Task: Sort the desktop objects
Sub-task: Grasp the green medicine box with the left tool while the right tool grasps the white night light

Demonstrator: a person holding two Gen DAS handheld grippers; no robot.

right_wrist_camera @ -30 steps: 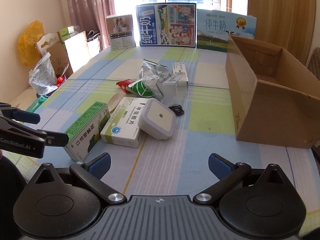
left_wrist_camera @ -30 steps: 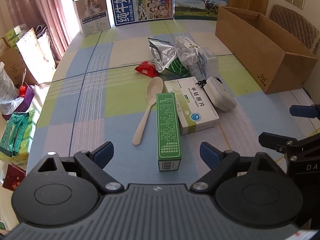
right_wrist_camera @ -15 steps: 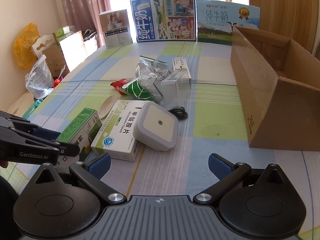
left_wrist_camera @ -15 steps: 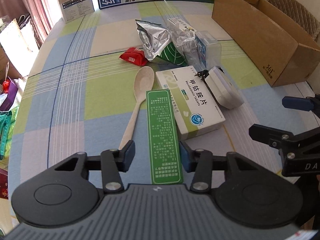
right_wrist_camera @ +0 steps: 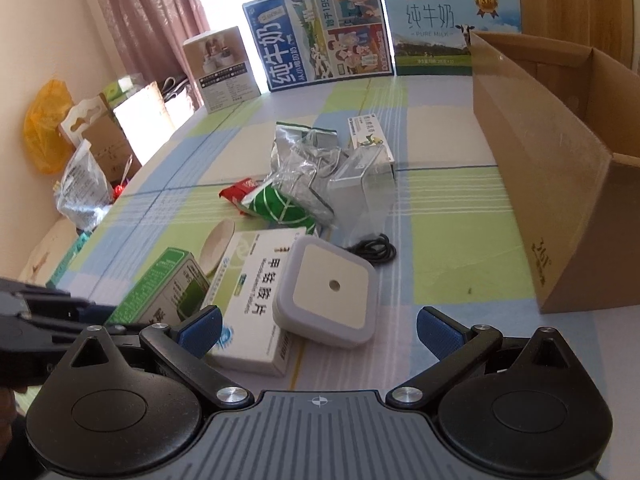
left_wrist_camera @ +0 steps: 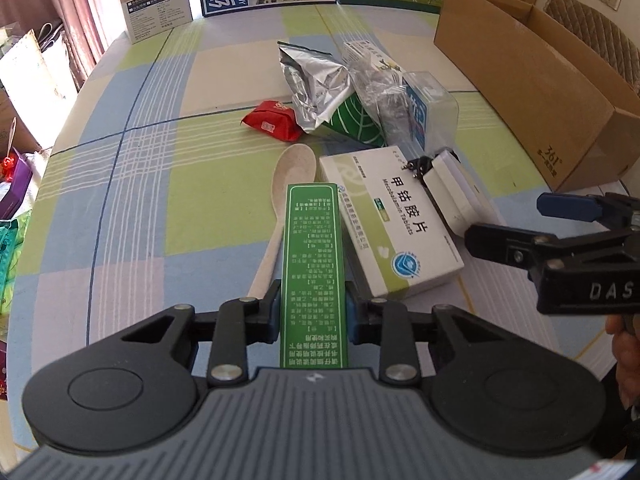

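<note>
left tongs [left_wrist_camera: 311,312] closed — green box [left_wrist_camera: 312,256] gripped

Each hand-held gripper [left_wrist_camera: 312,316] has a ribbed grey body, black linkage arms with silver screws and blue finger pads [right_wrist_camera: 438,330]. The right hand-held gripper [right_wrist_camera: 318,332] carries white "DAS" lettering on its black side.

Count of items on the table [left_wrist_camera: 132,184], both views taken together:

- Green carton [left_wrist_camera: 313,268]: one.
- White tablet box [left_wrist_camera: 390,220]: one.
- Spoon [left_wrist_camera: 280,208]: one.
- White square night light [right_wrist_camera: 330,292]: one.
- Black cable coil [right_wrist_camera: 374,249]: one.
- Red packet [left_wrist_camera: 272,120]: one.
- Silver foil bag [left_wrist_camera: 314,84]: one.
- Open cardboard box [right_wrist_camera: 560,184] at the right edge: one.
- Printed cartons standing along the far edge: three.
- The clear wrappers and small boxes mid-table overlap; their count cannot be settled.
</note>
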